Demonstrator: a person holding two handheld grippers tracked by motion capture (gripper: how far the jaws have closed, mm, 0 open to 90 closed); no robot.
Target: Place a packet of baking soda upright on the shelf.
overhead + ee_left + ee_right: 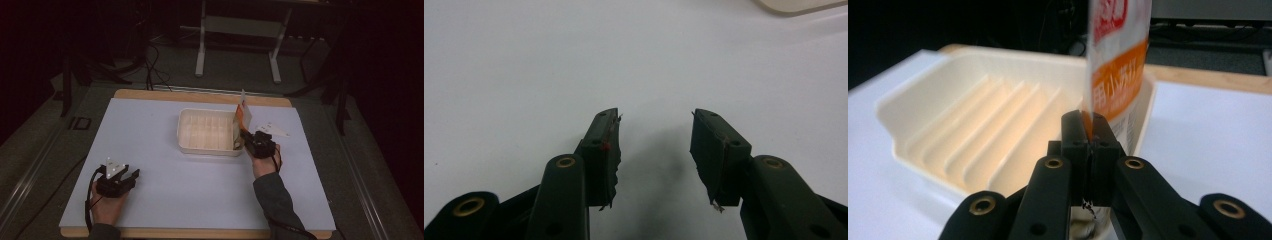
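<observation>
Right gripper [1088, 131] clamps an orange-white packet [1115, 60] upright — the cream tray's [923, 107] end wall just beside it.

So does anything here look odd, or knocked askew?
Nothing is spilled or broken. The one odd sight is the orange-and-white packet: it stands on edge at the right end of the cream tray, pinched by the right tongs. The left tongs hang open above the bare white table.

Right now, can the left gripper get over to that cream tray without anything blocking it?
Probably yes. The left gripper rests open near the table's front left, and only bare white table surface lies between it and the cream tray. The right gripper, shut on an orange packet, works at the tray's far right end.
</observation>
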